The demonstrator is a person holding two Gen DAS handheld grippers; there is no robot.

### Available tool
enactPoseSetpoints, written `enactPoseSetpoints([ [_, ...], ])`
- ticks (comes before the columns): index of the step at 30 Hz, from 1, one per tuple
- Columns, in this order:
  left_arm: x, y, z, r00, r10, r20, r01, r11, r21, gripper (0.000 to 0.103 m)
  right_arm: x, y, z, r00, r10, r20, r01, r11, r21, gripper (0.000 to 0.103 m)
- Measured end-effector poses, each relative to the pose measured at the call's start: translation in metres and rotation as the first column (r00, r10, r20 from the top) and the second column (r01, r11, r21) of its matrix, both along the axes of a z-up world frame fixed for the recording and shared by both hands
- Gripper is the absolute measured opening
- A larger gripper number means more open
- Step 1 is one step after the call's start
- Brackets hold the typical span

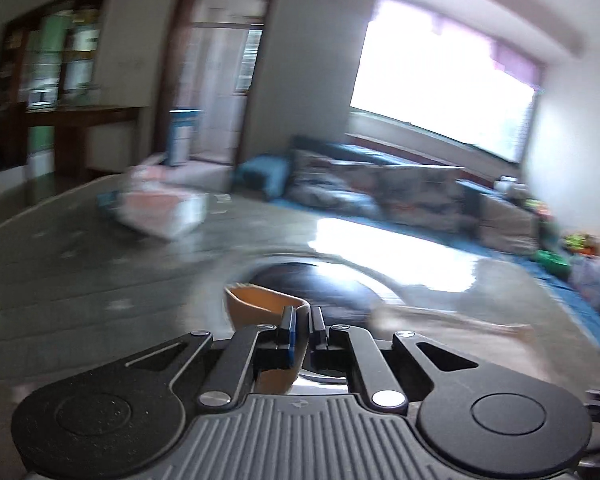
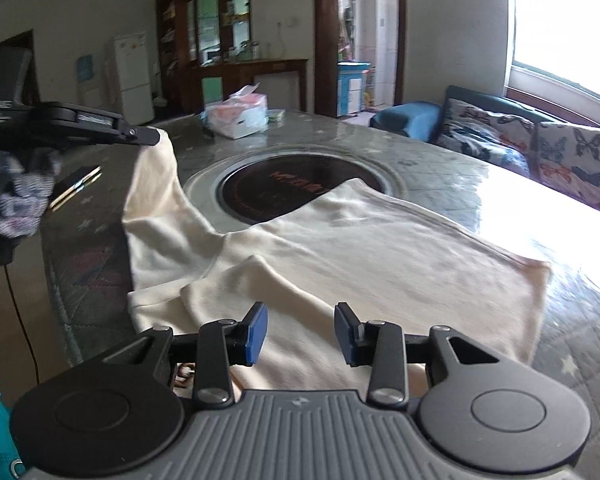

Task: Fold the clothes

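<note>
A cream garment [image 2: 340, 240] lies spread on the round table [image 2: 440, 168], partly over the dark hob [image 2: 276, 188] set in its middle. My left gripper [image 1: 303, 320] is shut on a fold of this garment [image 1: 256, 304]. In the right wrist view, the left gripper [image 2: 150, 136] holds that corner lifted above the table's left side, and the cloth hangs down from it. My right gripper [image 2: 302, 334] hovers over the near edge of the garment. Its blue pads [image 2: 256, 334] stand apart, with nothing pinched between them.
A tissue box [image 2: 240, 118] stands on the far side of the table, and a flat dark object [image 2: 76, 186] lies near its left edge. A sofa with butterfly cushions [image 2: 540, 148] runs along the window wall at right. A patterned sleeve [image 2: 20, 200] carries the left gripper.
</note>
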State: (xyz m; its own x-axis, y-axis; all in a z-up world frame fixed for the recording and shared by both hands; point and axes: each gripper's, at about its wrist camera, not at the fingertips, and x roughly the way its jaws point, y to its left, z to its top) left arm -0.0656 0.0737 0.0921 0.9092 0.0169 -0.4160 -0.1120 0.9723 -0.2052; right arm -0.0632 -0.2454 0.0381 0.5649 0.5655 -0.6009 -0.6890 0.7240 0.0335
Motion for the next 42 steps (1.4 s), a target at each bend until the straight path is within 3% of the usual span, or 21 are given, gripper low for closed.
enactPoseSetpoints([
  [4,0.001,-0.052,0.009,0.983,-0.18,0.032,0.18,0.984,0.004,0.006,0.0,-0.021,0.0,0.997,-0.075,-0.003,0.075,0.997,0.034,0.037],
  [11,0.01,-0.129,0.0,0.906,-0.423,0.023,0.423,0.906,0.006,0.007,-0.005,-0.063,0.002,0.98,-0.198,-0.013,0.198,0.977,0.08,0.037],
  [15,0.015,-0.158,-0.022,0.861,-0.507,-0.047,0.508,0.862,0.001,0.009,-0.008,-0.084,0.002,0.968,-0.251,-0.027,0.252,0.963,0.091,0.037],
  [19,0.008,-0.17,-0.038,0.839,-0.536,-0.09,0.538,0.843,0.001,0.011,-0.007,-0.093,0.0,0.96,-0.278,-0.039,0.281,0.955,0.098,0.037],
  [22,0.004,-0.166,-0.04,0.83,-0.549,-0.1,0.552,0.834,0.002,0.021,-0.005,-0.094,0.0,0.958,-0.284,-0.051,0.288,0.951,0.111,0.037],
  [23,0.002,-0.164,-0.04,0.829,-0.55,-0.1,0.554,0.833,0.004,0.026,-0.004,-0.093,0.001,0.959,-0.279,-0.052,0.283,0.952,0.116,0.037],
  [26,-0.001,-0.145,-0.036,0.848,-0.521,-0.1,0.525,0.851,0.021,0.026,-0.003,-0.084,0.0,0.965,-0.255,-0.063,0.262,0.957,0.127,0.037],
  [31,0.002,-0.099,-0.046,0.911,-0.388,-0.138,0.4,0.914,0.07,0.026,0.002,-0.065,-0.009,0.97,-0.228,-0.083,0.236,0.965,0.111,0.037],
  [34,0.006,-0.074,-0.056,0.936,-0.306,-0.175,0.323,0.943,0.083,0.026,0.007,-0.059,-0.016,0.967,-0.232,-0.101,0.242,0.965,0.097,0.036],
  [42,0.023,-0.049,-0.067,0.96,-0.185,-0.212,0.217,0.966,0.14,0.025,0.008,-0.049,-0.022,0.963,-0.256,-0.086,0.261,0.964,0.05,0.035],
])
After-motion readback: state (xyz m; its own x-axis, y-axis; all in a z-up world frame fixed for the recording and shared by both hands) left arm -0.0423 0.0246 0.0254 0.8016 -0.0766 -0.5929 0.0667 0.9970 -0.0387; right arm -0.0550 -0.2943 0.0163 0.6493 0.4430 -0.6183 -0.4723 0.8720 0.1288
